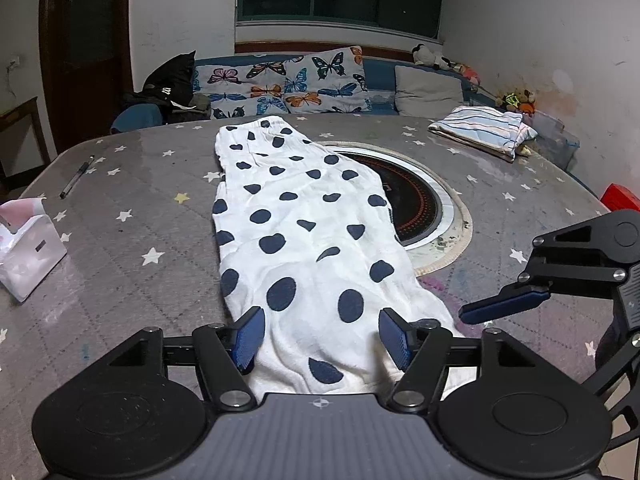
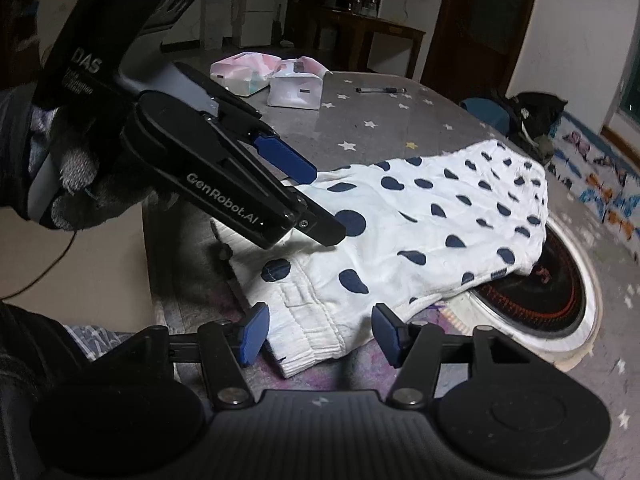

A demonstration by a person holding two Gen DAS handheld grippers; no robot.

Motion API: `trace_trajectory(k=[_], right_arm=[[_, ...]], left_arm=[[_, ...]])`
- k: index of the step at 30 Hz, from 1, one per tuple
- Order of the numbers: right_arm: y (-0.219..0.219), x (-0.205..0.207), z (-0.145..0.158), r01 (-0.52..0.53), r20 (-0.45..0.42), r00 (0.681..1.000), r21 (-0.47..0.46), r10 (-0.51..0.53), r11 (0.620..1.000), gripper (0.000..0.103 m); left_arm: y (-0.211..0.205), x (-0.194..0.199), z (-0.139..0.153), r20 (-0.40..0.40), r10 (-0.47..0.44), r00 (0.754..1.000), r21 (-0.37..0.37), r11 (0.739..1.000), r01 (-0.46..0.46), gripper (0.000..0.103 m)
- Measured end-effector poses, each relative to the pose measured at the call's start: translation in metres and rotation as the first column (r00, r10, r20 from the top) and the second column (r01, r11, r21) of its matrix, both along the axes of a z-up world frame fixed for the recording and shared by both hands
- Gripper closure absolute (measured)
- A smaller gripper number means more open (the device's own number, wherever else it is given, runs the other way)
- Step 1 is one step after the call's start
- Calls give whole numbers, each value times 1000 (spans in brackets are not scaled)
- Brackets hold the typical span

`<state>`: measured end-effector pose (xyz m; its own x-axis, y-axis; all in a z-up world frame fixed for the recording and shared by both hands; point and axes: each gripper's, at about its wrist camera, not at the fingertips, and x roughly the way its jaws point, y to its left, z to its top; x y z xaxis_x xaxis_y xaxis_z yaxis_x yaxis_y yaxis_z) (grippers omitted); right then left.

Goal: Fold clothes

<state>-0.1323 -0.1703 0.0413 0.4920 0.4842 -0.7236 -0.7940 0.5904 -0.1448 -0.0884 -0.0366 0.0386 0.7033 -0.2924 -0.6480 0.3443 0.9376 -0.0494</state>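
Grey cloth with little white stars covers the big table (image 1: 132,216), and a sofa with butterfly pillows (image 1: 288,84) sits behind it at the top of the left wrist view. White pants with dark blue spots (image 1: 304,232) lie flat and long down the middle of the table, running from the top middle of the frame to the bottom middle. One side of the pants lies over a round black burner (image 1: 416,200) set into the table. The left gripper (image 1: 322,340) is at the near end of the pants, and its two blue fingers are spread wide apart with the cloth between them (nothing is pinched). The right gripper (image 2: 320,330) is at the thick stitched hem of the pants (image 2: 312,340), low in the middle of the right wrist view, and its blue fingers are spread wide too, one on each side of the hem. A gloved hand (image 2: 76,184) holds the left gripper at the left edge of that view. A folded striped cloth (image 1: 484,130) rests at the upper right of the left wrist view. A white tissue pack (image 1: 28,252) sits at the left edge, and a pen (image 1: 78,176) lies near it.
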Motion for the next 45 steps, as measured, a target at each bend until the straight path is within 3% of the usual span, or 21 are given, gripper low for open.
trace_trajectory(k=[8,22,32,38,41,43,45], right_arm=[[19,-12,-3,-66,90,993,-88,74,994,44],[49,-22,-16,-179,199,954,-219,224,959,44],[61,-22,-22,-225,193,943,-226,270,948,44],[64,-20,-25,-231,182,945,-216,271,949,48],[65,-19,-26,-233,176,946,-209,271,950,55],[65,-21,-26,-239,173,946,-201,274,950,66],[65,-20,-24,-228,181,947,-199,265,953,66]], left_arm=[[13,-2,8,36,29,999,-3,1000,-29,30],[35,6,19,77,71,994,2,997,-72,31],[40,11,21,77,79,994,-3,997,-79,30],[42,12,21,73,83,994,-3,997,-83,31],[43,14,20,71,84,994,1,996,-84,31],[43,16,20,70,84,994,4,996,-85,31],[45,18,20,70,87,994,7,996,-88,31]])
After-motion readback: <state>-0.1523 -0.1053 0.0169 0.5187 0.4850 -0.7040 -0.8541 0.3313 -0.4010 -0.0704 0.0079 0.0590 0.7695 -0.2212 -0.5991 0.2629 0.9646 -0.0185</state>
